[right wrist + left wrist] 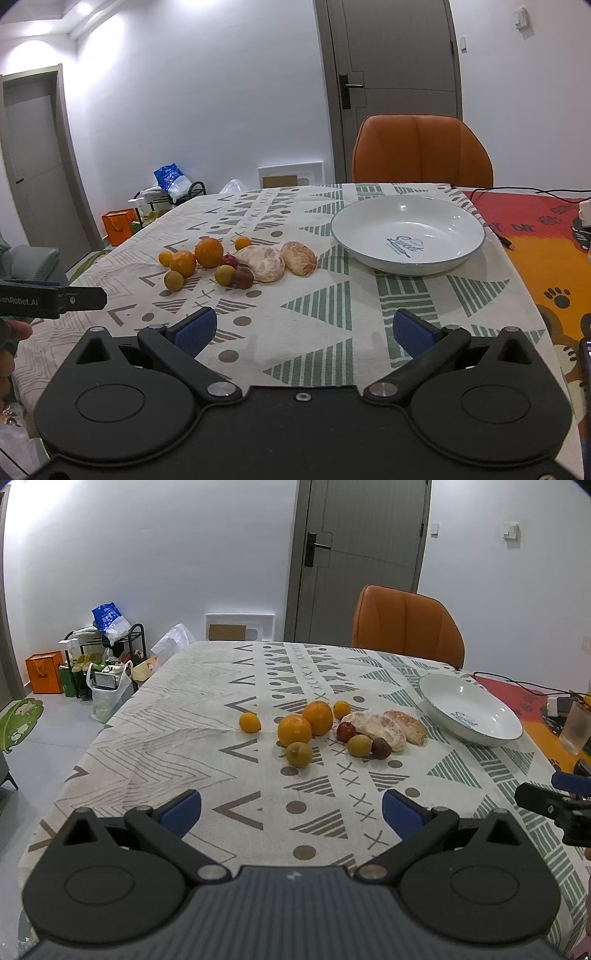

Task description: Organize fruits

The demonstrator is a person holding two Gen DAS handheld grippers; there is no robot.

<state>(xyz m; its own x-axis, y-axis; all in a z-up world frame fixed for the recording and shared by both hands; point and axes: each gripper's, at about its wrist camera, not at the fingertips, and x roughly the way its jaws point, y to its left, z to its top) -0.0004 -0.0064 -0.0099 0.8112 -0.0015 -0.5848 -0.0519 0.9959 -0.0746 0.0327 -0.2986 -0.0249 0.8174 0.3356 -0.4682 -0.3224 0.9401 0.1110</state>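
Note:
A heap of fruit lies on the patterned tablecloth: two oranges, small tangerines, yellow-green plums, dark red plums and two peeled pomelo pieces. A white bowl stands empty to the right of the fruit. My left gripper is open and empty, short of the fruit. My right gripper is open and empty, short of the bowl and fruit.
An orange chair stands behind the table's far edge. A red-orange mat with cables, a glass and a phone lie on the right. Bags and a rack stand on the floor at left.

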